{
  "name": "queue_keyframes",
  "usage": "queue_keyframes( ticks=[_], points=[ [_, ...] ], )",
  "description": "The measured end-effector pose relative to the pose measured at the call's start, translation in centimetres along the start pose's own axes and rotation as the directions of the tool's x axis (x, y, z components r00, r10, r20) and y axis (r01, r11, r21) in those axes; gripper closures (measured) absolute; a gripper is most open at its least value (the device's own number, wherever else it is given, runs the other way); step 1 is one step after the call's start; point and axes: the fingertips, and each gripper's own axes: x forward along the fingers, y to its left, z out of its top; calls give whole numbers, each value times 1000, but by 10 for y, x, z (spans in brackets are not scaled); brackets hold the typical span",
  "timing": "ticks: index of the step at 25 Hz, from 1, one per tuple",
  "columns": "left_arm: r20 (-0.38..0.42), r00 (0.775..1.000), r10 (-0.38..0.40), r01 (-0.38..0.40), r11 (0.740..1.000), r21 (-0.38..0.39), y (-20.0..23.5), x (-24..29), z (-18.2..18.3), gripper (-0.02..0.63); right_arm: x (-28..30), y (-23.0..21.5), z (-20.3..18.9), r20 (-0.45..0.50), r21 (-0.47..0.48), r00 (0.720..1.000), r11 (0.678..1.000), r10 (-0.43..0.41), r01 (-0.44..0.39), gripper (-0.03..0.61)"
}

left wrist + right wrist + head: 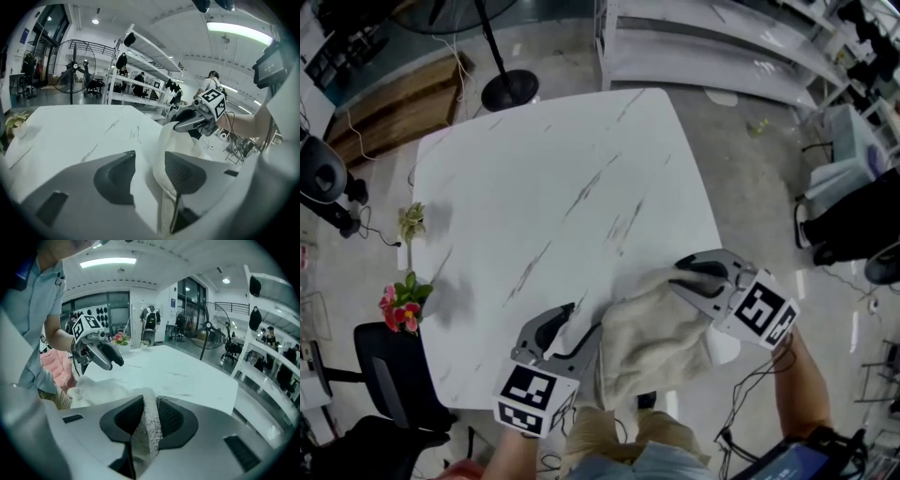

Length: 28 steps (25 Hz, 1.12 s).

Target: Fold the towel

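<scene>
Head view: towel (652, 342) lengthwise left-to-right

1. Head view: overhead, steeply down onto the surface (581, 178).
2. Left gripper view: close along its fingers (115, 176), facing the right gripper (180, 125).
3. Right gripper view: likewise, facing the left gripper (112, 364); towel (101, 391) shared.

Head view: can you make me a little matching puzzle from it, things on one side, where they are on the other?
1 towel
2 flowers
3 fan base
4 right gripper

a on the floor past the table's far edge
b shut on the towel's edge
c by the table's left edge
d bunched at the table's near edge

Pairs: 1-d, 2-c, 3-a, 4-b
</scene>
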Motion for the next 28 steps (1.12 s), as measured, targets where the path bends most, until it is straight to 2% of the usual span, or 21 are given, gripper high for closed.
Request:
queue_keyframes(
  ticks=[2, 4, 6, 9, 12, 15, 20, 24, 25, 28],
  points=[
    [37, 999, -37, 37, 999, 0, 1, 3, 21, 403, -6, -3, 30, 52, -32, 998, 999, -21, 23, 484],
    [66, 992, -106, 106, 994, -3, -4, 9, 42, 375, -13, -8, 60, 115, -55, 993, 997, -40, 47, 497],
    [90, 984, -153, 152, 988, 19, -6, 14, 62, 349, -20, -10, 90, 180, -82, 982, 994, -49, 65, 506],
    [122, 980, -158, 150, 986, 76, 3, 18, 91, 286, -28, -11, 127, 250, -123, 967, 990, -41, 74, 509],
    [138, 977, -165, 151, 983, 107, 14, 20, 114, 235, -25, -6, 146, 242, -158, 970, 987, -1, 40, 509],
    [143, 979, -148, 128, 981, 144, 32, 20, 124, 217, -12, 1, 158, 242, -188, 969, 982, 51, -5, 508],
    [117, 983, -143, 112, 965, 239, 54, 22, 129, 146, 4, 8, 170, 254, -248, 958, 966, 133, -68, 508],
    [83, 983, -164, 139, 959, 247, 62, 28, 123, 152, 17, 10, 172, 258, -250, 951, 963, 169, -103, 508],
    [80, 982, -171, 147, 958, 246, 63, 28, 122, 177, 20, 10, 171, 257, -252, 951, 962, 174, -108, 508],
    [101, 977, -187, 157, 956, 246, 64, 21, 124, 364, 27, 12, 169, 257, -247, 948, 961, 189, -125, 509]
  ],
)
